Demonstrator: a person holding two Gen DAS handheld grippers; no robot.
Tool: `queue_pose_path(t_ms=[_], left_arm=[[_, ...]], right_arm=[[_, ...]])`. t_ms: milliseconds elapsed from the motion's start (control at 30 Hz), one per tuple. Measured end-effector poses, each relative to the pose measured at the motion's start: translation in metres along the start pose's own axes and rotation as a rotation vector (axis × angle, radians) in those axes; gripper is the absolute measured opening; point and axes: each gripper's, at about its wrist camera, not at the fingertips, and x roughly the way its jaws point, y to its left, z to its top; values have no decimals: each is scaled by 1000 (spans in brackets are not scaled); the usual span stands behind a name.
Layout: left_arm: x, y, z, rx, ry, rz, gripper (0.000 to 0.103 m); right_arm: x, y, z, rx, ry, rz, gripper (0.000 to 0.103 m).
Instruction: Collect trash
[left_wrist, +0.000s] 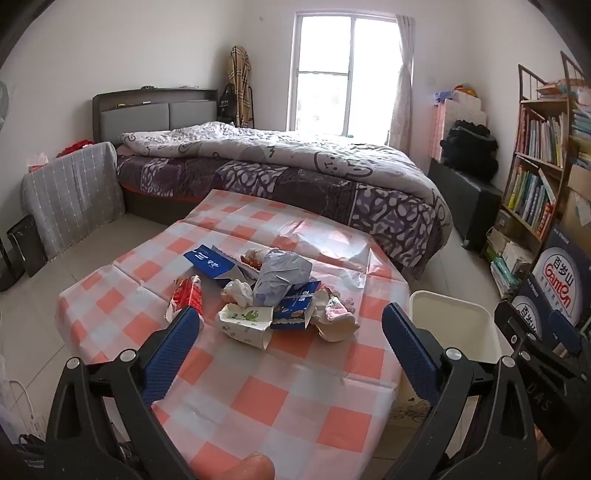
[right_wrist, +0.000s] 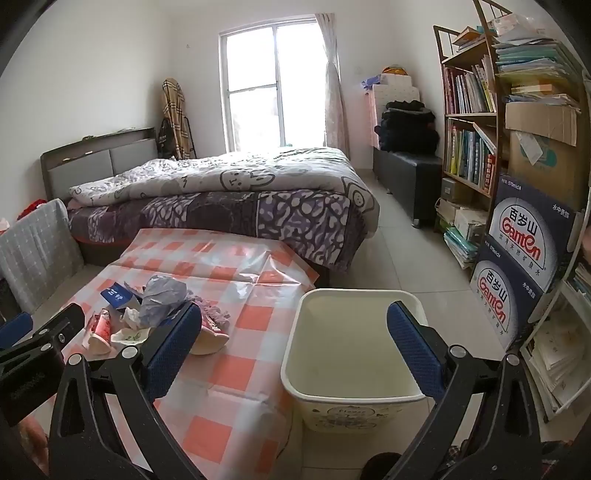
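Note:
A pile of trash (left_wrist: 273, 291) lies on the pink checked tablecloth (left_wrist: 280, 391): a blue carton (left_wrist: 214, 264), a red wrapper (left_wrist: 190, 295), a crumpled grey bag (left_wrist: 280, 277), a paper cup (left_wrist: 247, 321) and tissues. My left gripper (left_wrist: 291, 332) is open and empty, held above the table just short of the pile. A white bin (right_wrist: 351, 350) stands on the floor right of the table. My right gripper (right_wrist: 295, 332) is open and empty above the bin's near rim. The pile also shows in the right wrist view (right_wrist: 155, 310).
A bed (left_wrist: 295, 173) with a patterned quilt stands behind the table. A bookshelf (right_wrist: 476, 122) and stacked blue water cartons (right_wrist: 517, 266) line the right wall. A black bench (right_wrist: 410, 181) stands by the window. A covered stand (left_wrist: 74, 192) stands at left.

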Motion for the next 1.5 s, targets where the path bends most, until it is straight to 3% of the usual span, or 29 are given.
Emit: queue_pose_path(t_ms=[1500], left_arm=[[1,0,0,0,5,2,96]], right_arm=[[5,2,-2,3,8,3,96]])
